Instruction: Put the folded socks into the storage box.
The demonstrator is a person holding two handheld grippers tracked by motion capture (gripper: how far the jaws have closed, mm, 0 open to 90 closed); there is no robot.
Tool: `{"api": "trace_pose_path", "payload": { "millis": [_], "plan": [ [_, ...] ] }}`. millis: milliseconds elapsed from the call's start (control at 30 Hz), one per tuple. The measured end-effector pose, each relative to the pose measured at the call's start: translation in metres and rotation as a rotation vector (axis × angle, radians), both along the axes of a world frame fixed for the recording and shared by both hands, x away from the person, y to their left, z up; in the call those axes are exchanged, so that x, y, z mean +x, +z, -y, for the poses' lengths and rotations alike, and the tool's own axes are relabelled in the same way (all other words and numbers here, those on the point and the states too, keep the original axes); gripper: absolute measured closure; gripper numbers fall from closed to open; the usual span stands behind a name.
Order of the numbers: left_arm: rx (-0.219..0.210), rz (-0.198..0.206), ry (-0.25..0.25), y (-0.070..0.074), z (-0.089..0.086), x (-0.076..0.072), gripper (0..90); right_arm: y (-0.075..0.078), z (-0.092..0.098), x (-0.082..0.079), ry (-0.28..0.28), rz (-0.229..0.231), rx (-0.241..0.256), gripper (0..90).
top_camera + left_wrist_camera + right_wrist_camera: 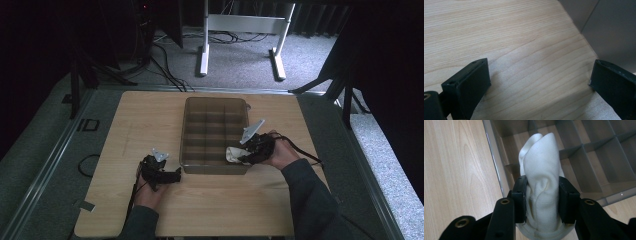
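A smoky clear divided organizer tray (187, 131) stands on the wooden table (150, 120), with several compartments. My right gripper (241, 156) is shut on a rolled white cloth (231, 154) over the tray's near right corner. In the right gripper view the white cloth (541, 172) is pinched between the jaws of the right gripper (542, 200), above the tray's corner compartments (509, 162). My left gripper (175, 175) rests low on the table just left of the tray's near left corner. In the left gripper view its jaws stand wide apart, the left gripper (539, 86) holding nothing, over bare wood with the tray wall (614, 32) at upper right.
The table's left half and front strip are bare wood. Beyond the far edge lie grey carpet, black cables (165, 65) and a white table frame (240, 30). Dark stand legs (75, 75) flank the table on both sides.
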State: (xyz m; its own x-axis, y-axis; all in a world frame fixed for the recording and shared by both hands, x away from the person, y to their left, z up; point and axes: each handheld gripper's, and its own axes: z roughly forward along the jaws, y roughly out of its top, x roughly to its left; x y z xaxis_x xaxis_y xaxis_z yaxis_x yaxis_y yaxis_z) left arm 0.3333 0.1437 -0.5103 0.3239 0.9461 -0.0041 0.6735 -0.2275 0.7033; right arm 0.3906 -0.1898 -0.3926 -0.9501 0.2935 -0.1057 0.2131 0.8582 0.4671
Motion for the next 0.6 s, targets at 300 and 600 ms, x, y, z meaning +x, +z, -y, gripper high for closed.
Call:
{"api": "trace_pose_path", "payload": {
  "millis": [300,600],
  "plan": [
    [0.000,0.000,0.000,0.000,0.000,0.000,2.9,-0.005,-0.011,0.002,0.010,-0.007,-0.058,64.1],
    [0.000,0.000,0.000,0.000,0.000,0.000,2.9,-0.008,-0.016,0.004,0.014,-0.023,-0.095,64.3]
  ]
}}
